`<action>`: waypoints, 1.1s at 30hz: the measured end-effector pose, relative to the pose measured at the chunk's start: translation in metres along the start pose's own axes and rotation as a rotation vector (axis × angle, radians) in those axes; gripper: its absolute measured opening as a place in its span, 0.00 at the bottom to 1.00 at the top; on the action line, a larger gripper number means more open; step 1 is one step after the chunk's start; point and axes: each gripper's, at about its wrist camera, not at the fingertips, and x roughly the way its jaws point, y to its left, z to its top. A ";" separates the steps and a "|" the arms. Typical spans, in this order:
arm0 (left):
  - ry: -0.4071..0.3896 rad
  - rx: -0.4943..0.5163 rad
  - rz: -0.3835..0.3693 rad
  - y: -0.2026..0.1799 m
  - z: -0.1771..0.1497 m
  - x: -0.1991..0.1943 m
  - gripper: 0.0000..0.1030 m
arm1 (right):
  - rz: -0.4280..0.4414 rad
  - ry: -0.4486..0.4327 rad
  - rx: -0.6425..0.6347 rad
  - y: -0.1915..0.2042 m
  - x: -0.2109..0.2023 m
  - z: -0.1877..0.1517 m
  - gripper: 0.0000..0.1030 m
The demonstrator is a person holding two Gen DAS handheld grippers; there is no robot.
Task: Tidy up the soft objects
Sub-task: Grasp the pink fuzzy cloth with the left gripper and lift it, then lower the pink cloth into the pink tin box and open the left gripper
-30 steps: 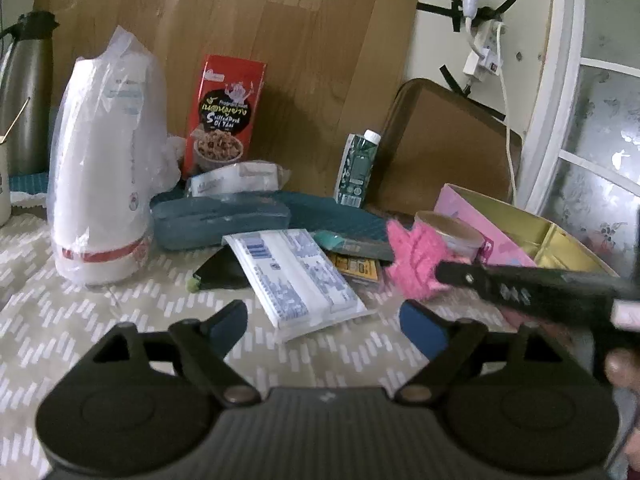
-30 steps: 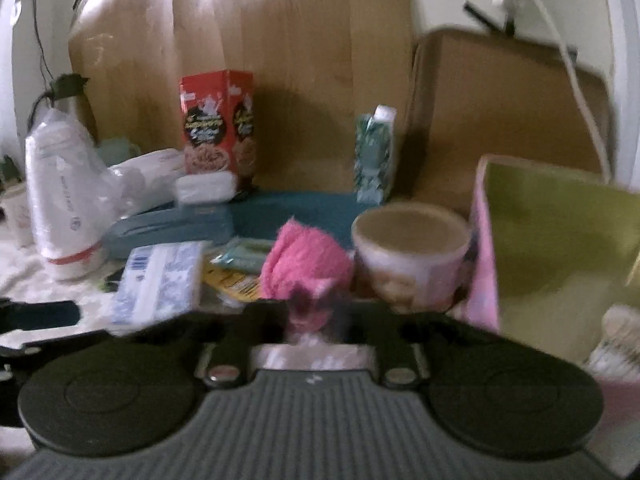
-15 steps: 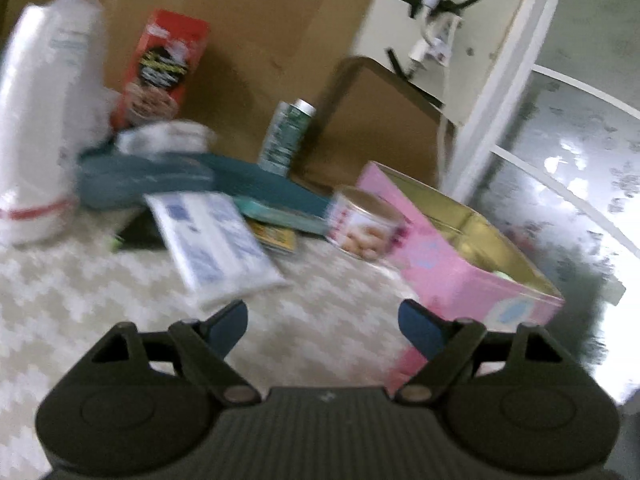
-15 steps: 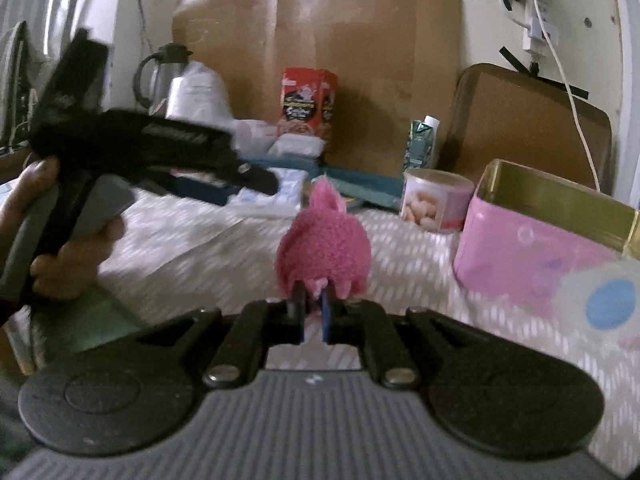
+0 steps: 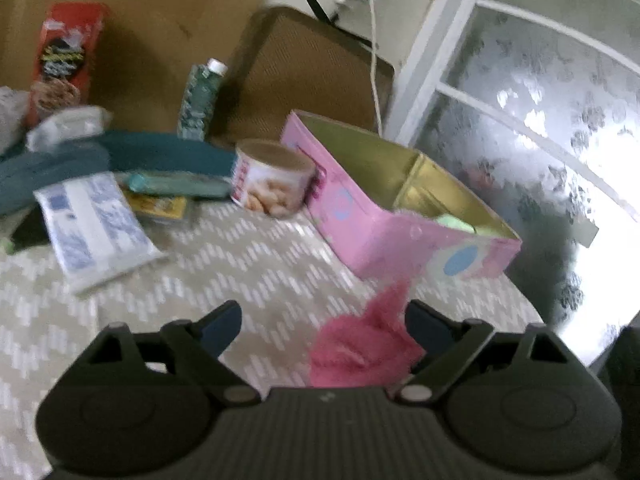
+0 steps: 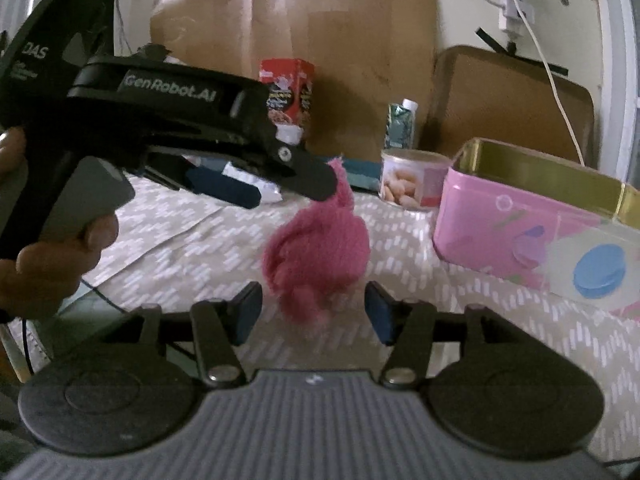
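**Pink fluffy cloth between two grippers, beside the pink tin**

The pink fluffy cloth (image 6: 316, 246) sits bunched in front of the right gripper (image 6: 314, 312), just ahead of the gap between its blue pads. That gripper's jaws have just been opening; they now stand apart, and neither pad presses on the cloth, whose lower tuft hangs in the space between them. In the right wrist view the left gripper (image 6: 288, 190), held in a person's hand (image 6: 48, 248), reaches in from the left, with one dark finger (image 6: 308, 176) lying over the cloth's upper tip. Whether that finger actually touches the fabric cannot be told.

In the left wrist view the same cloth (image 5: 364, 344) lies low in the left gripper's (image 5: 324, 324) span, close against its right-hand pad, with a wide gap to the other pad. These jaws are spread wide and grip nothing.

The cloth is near the pink tin (image 6: 500, 216), on the side away from the window, over a table (image 5: 240, 264) covered in a grey-and-white patterned cloth. The tin stands open, its gold inside showing, with something pale green (image 5: 454, 224) lying in it. Just beyond the tin's far corner stands a small round can (image 5: 270, 178) with a picture of biscuits. Farther from the tin lie a white-and-blue packet (image 5: 94, 228), flat teal items and a red box (image 5: 66, 56) leaning against brown board.
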 end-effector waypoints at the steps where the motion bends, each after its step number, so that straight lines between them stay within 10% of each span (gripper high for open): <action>1: 0.017 0.006 -0.005 -0.003 -0.001 0.004 0.81 | 0.000 0.009 0.012 -0.002 0.003 0.001 0.58; 4: 0.060 0.015 -0.068 -0.009 -0.005 0.012 0.58 | 0.028 0.034 0.069 -0.008 0.011 0.000 0.56; 8: 0.038 0.069 -0.079 -0.026 0.004 0.010 0.57 | 0.016 0.000 0.084 -0.009 0.007 -0.001 0.52; 17: -0.108 0.207 -0.098 -0.081 0.069 0.031 0.59 | -0.139 -0.223 0.084 -0.045 -0.014 0.033 0.52; 26: -0.104 0.178 0.012 -0.095 0.099 0.100 0.77 | -0.286 -0.214 0.119 -0.094 0.020 0.053 0.53; 33: -0.126 0.139 0.072 -0.073 0.092 0.089 0.81 | -0.400 -0.217 0.185 -0.106 0.021 0.047 0.79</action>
